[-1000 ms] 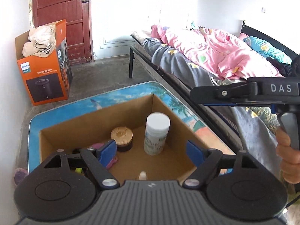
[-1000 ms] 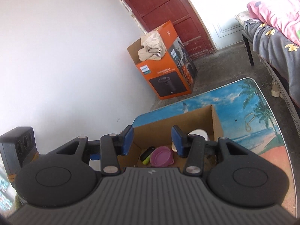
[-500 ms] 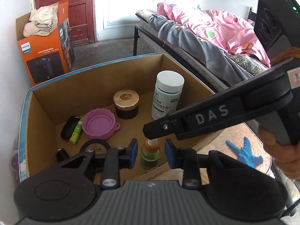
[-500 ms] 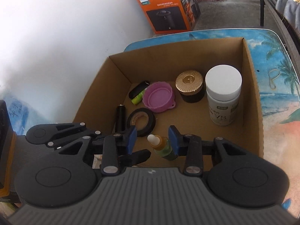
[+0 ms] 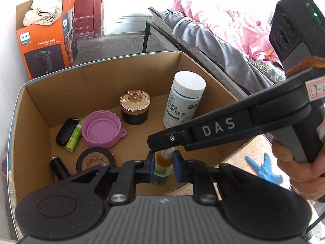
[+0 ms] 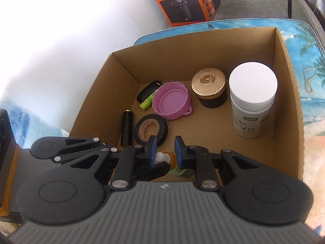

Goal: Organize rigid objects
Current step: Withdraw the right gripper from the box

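A small dropper bottle (image 5: 162, 167) with amber liquid and a white tip stands at the near wall inside a cardboard box (image 5: 85, 81). My left gripper (image 5: 163, 165) has its blue pads on both sides of the bottle's body, narrowly open, with small gaps. My right gripper (image 6: 164, 149) reaches in from the right above the bottle's white tip (image 6: 162, 157), jaws narrowly apart around it. The box (image 6: 284, 46) also holds a white pill bottle (image 5: 183, 99), a gold-lidded jar (image 5: 135, 106), a purple lid (image 5: 101, 129), a tape roll (image 5: 95, 159) and small dark items.
The box sits on a beach-print table (image 6: 308, 46). An orange Philips box (image 5: 46, 40) stands on the floor by the red door. A bed (image 5: 223, 36) with pink bedding runs along the right. A blue starfish shape (image 5: 264, 170) lies on the table, right of the box.
Both grippers came down over the box and closed in on the dropper bottle; their jaws narrowed from wide open to close around it.
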Demonstrator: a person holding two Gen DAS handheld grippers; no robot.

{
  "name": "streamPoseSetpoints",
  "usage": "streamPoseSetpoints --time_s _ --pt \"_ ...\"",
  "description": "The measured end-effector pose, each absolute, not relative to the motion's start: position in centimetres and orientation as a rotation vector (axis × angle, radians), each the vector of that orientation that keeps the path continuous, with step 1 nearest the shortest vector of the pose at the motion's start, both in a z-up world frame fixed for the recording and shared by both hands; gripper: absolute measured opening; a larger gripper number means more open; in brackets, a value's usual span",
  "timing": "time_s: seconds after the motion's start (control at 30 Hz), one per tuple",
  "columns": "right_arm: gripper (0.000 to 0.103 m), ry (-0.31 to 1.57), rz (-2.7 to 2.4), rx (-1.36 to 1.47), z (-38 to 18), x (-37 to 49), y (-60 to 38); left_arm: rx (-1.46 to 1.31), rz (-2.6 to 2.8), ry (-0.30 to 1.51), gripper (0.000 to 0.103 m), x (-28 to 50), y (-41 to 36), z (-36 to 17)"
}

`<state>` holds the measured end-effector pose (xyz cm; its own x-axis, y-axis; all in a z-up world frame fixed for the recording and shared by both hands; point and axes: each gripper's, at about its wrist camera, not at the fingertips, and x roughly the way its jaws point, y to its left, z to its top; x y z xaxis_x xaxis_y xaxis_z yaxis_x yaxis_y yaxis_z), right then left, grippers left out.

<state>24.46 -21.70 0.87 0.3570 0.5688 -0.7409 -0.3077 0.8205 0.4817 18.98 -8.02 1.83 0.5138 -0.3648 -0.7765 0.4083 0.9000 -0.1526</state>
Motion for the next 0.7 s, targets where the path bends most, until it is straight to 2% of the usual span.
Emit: streamPoseSetpoints --time_s 0.27,0.33,0.43,0.5,0.7 --pt "0.015 1.064 0.594 0.309 0.8 24.1 -22.3 0.034 -0.453 0.926 0.015 18.9 -8.2 1.8" --pt "0.012 1.060 0.602 0.321 0.8 24.1 -22.5 0.041 -0.445 0.921 0.014 18.9 -8.4 1.9" --pt "0.011 1.048 0.601 0.317 0.8 24.1 -22.4 0.049 -0.438 0.924 0.010 19.0 -8.5 2.1" --pt "0.010 1.043 0.599 0.324 0.8 24.3 -22.5 0.042 -0.439 0.930 0.000 19.1 -8.5 2.3" --pt "0.010 1.045 0.604 0.354 0.6 25.1 -22.7 0.038 -0.436 0.933 0.000 19.7 -8.7 2.4"
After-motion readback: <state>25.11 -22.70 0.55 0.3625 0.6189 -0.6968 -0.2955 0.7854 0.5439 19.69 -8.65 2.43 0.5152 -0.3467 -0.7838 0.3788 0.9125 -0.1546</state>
